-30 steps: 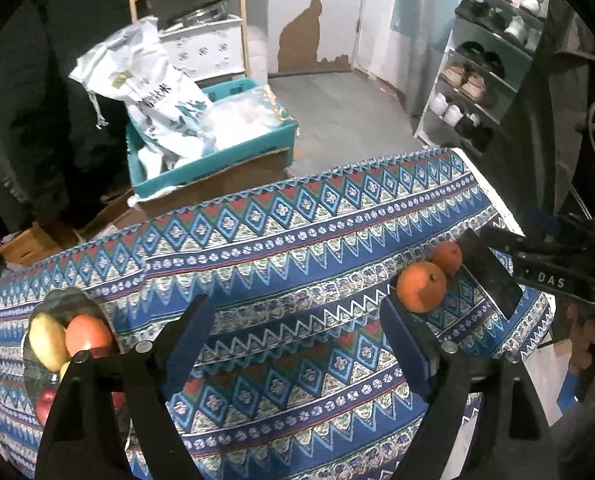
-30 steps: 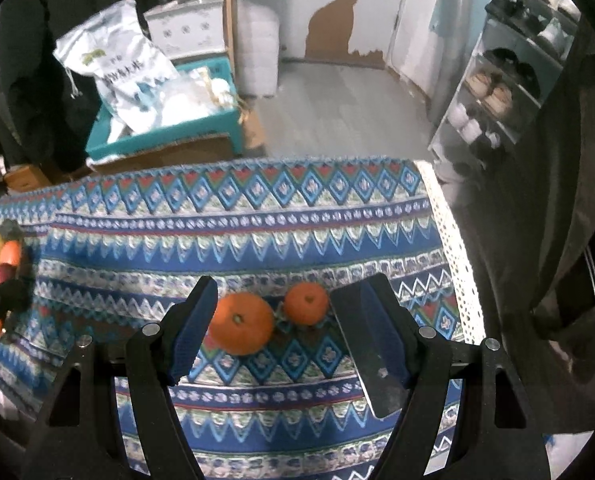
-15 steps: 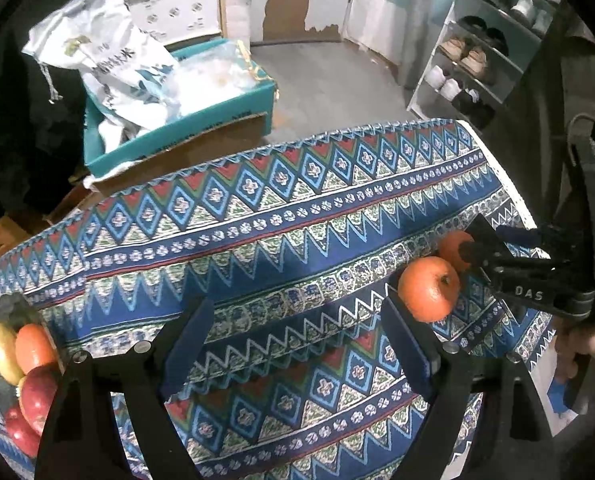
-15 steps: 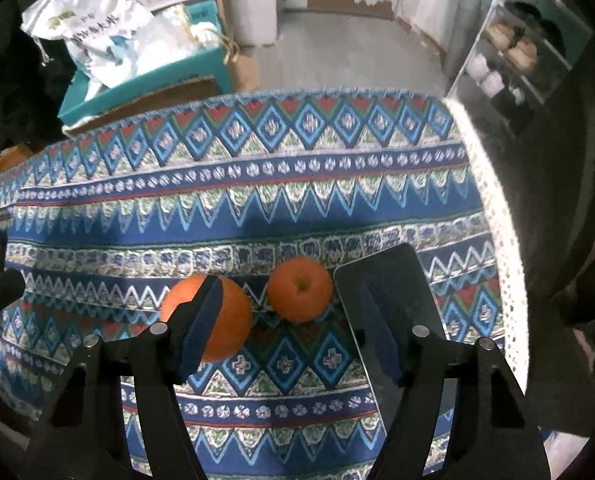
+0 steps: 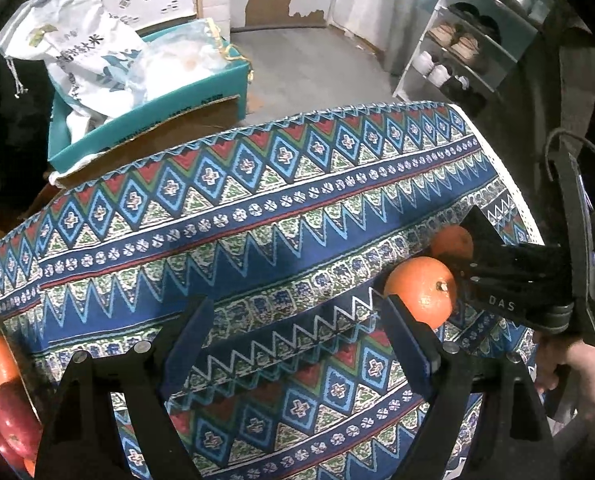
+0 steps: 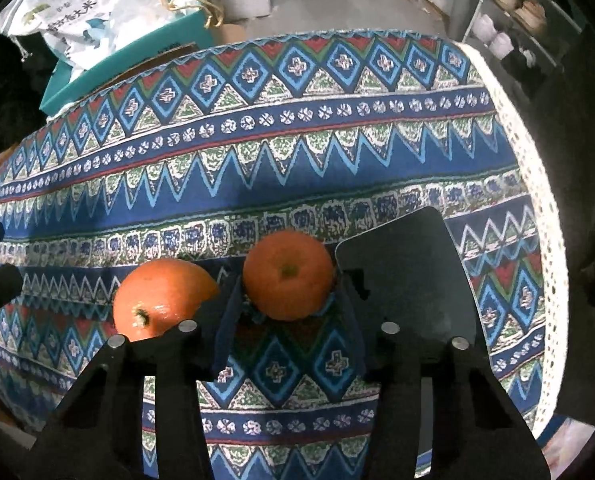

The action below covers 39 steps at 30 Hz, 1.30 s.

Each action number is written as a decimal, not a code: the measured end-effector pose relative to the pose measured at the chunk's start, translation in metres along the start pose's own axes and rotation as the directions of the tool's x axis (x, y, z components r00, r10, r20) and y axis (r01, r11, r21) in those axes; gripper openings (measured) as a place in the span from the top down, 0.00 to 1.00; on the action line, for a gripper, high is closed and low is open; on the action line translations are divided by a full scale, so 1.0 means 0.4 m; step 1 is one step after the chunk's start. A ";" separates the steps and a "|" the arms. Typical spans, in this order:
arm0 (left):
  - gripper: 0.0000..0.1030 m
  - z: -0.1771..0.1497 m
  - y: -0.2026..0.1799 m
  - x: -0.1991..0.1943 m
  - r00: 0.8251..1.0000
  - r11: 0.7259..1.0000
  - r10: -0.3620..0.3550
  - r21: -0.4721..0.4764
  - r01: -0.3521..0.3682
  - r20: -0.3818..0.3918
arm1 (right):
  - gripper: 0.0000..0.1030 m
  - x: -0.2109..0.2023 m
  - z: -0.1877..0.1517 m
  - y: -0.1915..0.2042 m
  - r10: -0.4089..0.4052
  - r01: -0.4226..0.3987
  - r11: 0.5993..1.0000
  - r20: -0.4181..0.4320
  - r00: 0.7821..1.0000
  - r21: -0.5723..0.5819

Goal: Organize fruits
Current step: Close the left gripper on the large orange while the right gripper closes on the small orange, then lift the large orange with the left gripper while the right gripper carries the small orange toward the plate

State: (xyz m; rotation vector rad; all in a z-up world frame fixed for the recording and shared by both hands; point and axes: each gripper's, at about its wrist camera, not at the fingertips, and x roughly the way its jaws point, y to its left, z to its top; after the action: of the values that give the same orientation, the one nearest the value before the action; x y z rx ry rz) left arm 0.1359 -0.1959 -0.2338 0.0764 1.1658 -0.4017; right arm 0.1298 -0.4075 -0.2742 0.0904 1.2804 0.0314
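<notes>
A patterned tablecloth [image 6: 297, 152] in blue, red, green and white zigzag and diamond bands fills both views, with a white lace border [image 6: 537, 184] along its edge at 3 o'clock in the right wrist view. Beyond the far edge, at 10 to 11 o'clock, a teal box [image 5: 145, 120] holds a white sack [image 5: 85, 52] printed with blue Chinese characters; the last two read "大米", the rest is too blurred to make out. At 2 o'clock in the left wrist view stands a shoe rack [image 5: 469, 40] with pairs of shoes. At 8 o'clock in that view, at the frame edge, a fruit bowl [image 5: 5, 384] shows red apples, an orange fruit and a sliver of something yellow. The left gripper [image 5: 297, 332] hangs spread wide over bare cloth with nothing between its fingers. The right gripper [image 6: 285, 304] has just been closing, and its two pads now press on either side of the smaller orange [image 6: 288, 274], which sits on the cloth near the table's right end, at 6 o'clock in its own view. The body of that gripper bears the white letters "DAS" [image 5: 502, 304], seen at 4 o'clock in the left wrist view. The larger orange [image 6: 159, 298] lies just beside the clamped one, outside the left finger, stem end facing the camera.
</notes>
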 end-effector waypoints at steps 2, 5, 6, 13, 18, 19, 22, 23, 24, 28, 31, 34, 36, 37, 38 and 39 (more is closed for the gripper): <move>0.16 -0.001 -0.008 0.003 1.000 1.000 -0.010 -0.001 0.010 -0.005 | 0.57 0.000 -0.003 0.000 0.005 -0.005 1.000 0.013 1.000 0.001; 0.16 -0.001 -0.023 0.005 1.000 1.000 -0.020 0.006 0.020 -0.008 | 0.59 -0.007 -0.002 0.003 -0.006 0.006 1.000 0.030 1.000 -0.012; 0.16 0.000 -0.029 0.005 1.000 1.000 -0.025 0.007 0.025 -0.008 | 0.59 -0.013 -0.004 0.001 -0.004 0.005 1.000 0.037 0.999 -0.009; 0.16 -0.002 -0.085 0.014 0.999 0.998 -0.048 0.037 0.049 -0.019 | 0.59 -0.088 -0.016 -0.024 -0.032 0.031 0.999 0.094 0.995 0.015; 0.16 -0.010 -0.131 0.025 0.998 0.995 -0.059 0.081 0.061 -0.024 | 0.59 -0.123 -0.042 -0.043 -0.053 0.050 0.998 0.110 0.992 0.029; 0.16 -0.010 -0.139 0.028 0.998 0.994 -0.064 0.086 0.066 -0.025 | 0.59 -0.127 -0.047 -0.043 -0.055 0.052 0.998 0.110 0.992 0.032; 0.16 -0.009 -0.163 0.041 0.996 0.992 -0.083 0.091 0.086 -0.032 | 0.59 -0.140 -0.062 -0.058 -0.058 0.052 0.997 0.112 0.992 0.053; 0.15 -0.008 -0.169 0.047 0.996 0.992 -0.088 0.090 0.091 -0.034 | 0.59 -0.143 -0.068 -0.065 -0.058 0.052 0.997 0.113 0.992 0.060; 0.14 -0.008 -0.176 0.054 0.995 0.991 -0.094 0.089 0.097 -0.038 | 0.59 -0.147 -0.074 -0.070 -0.060 0.053 0.996 0.114 0.992 0.071; 0.14 -0.011 -0.193 0.087 0.993 0.991 -0.105 0.079 0.110 -0.063 | 0.59 -0.150 -0.088 -0.075 -0.074 0.065 0.995 0.111 0.991 0.079; 0.14 -0.014 -0.202 0.107 0.991 0.991 -0.107 0.075 0.112 -0.075 | 0.59 -0.146 -0.095 -0.081 -0.082 0.074 0.994 0.105 0.991 0.082; 0.14 -0.013 -0.209 0.125 0.990 0.990 -0.110 0.073 0.117 -0.088 | 0.59 -0.145 -0.097 -0.089 -0.079 0.069 0.993 0.105 0.991 0.093; 0.14 -0.012 -0.216 0.140 0.989 0.990 -0.110 0.074 0.117 -0.101 | 0.59 -0.147 -0.098 -0.093 -0.084 0.074 0.993 0.105 0.991 0.096; 0.14 -0.011 -0.218 0.147 0.988 0.990 -0.112 0.072 0.120 -0.107 | 0.59 -0.147 -0.098 -0.094 -0.087 0.077 0.992 0.104 0.991 0.097; 0.14 -0.011 -0.220 0.155 0.987 0.990 -0.110 0.070 0.119 -0.115 | 0.59 -0.147 -0.098 -0.095 -0.086 0.076 0.992 0.104 0.991 0.097; 0.14 -0.011 -0.220 0.162 0.987 0.991 -0.106 0.068 0.115 -0.120 | 0.59 -0.147 -0.098 -0.096 -0.084 0.074 0.992 0.104 0.991 0.100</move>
State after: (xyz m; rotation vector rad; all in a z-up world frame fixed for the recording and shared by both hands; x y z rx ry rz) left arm 0.1229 -0.2937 -0.2814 0.1018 1.2736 -0.5456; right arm 0.0745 -0.4482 -0.2324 0.1223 1.1758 -0.1023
